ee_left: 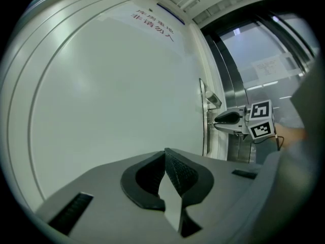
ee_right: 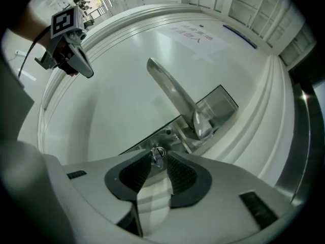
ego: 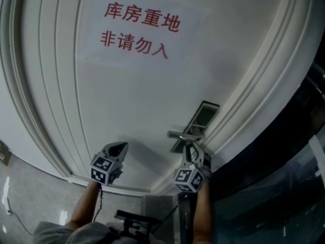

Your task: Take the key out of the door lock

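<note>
Right gripper (ee_right: pixel 159 157): jaws spread, one pad on each side of the key head, neither pressing on it as far as I can see.
Left gripper (ee_left: pixel 165 154): jaws pressed together on nothing, hanging off the door (ego: pixel 147 100) at about 9 o'clock from the right one, clear of the job.
Key (ee_right: pixel 159 152): seated in the lock plate (ee_right: pixel 221 103), at about 8 o'clock from the hub of the door handle (ee_right: pixel 172 93) — its small ringed head pokes out between the right-hand jaws.
Risk, missed pinch: the head is small and sits right at the pad tips (barely inside them). If the jaws close from here they may catch only its edge and slide off.
Risk, skewed pull: pulling off the line of the keyway would likely jam the key in the cylinder — or bend it.
Risk, key not turned home: I can't tell whether the key stands at its release angle. If it doesn't, no pull frees it.
Risk, handle knock: the lever lies close by, toward 12 o'clock of the jaws, so a lift while backing away could bump it.
Risk, drop: a weak grip may let the key fall once it comes free.
</note>
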`<control>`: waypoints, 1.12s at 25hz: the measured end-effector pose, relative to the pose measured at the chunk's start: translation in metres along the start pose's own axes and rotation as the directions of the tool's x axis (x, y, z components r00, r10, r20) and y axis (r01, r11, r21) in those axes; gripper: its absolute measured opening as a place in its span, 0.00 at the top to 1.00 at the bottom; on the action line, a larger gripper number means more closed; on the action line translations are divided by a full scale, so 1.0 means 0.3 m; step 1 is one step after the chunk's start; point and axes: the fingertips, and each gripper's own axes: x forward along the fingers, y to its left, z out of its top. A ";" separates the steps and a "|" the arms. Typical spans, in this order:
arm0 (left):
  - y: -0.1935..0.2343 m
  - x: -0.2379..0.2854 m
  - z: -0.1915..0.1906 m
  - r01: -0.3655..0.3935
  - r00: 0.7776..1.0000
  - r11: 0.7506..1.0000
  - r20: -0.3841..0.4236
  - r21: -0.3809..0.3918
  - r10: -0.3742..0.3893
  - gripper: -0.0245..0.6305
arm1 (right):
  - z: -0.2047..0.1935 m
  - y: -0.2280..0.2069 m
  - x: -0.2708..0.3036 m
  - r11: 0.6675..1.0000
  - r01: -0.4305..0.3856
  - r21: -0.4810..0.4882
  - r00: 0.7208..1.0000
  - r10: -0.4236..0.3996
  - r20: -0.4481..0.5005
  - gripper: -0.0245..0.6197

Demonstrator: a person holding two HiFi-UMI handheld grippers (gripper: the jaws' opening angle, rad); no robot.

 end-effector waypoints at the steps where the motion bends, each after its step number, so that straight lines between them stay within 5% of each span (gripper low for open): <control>1: -0.001 0.002 0.000 0.001 1.000 1.000 0.000 0.000 -0.001 0.95 | 0.000 0.001 0.001 1.000 0.000 -0.015 1.000 0.000 -0.001 0.79; 10: 0.003 -0.007 -0.009 -0.002 1.000 1.000 -0.002 -0.004 0.002 0.95 | 0.001 0.011 0.007 0.996 0.022 -0.085 1.000 -0.022 -0.008 0.91; 28: 0.004 -0.027 -0.008 -0.006 1.000 1.000 0.002 -0.020 0.006 0.95 | 0.001 0.017 0.011 0.979 0.023 -0.205 0.999 -0.031 -0.038 0.92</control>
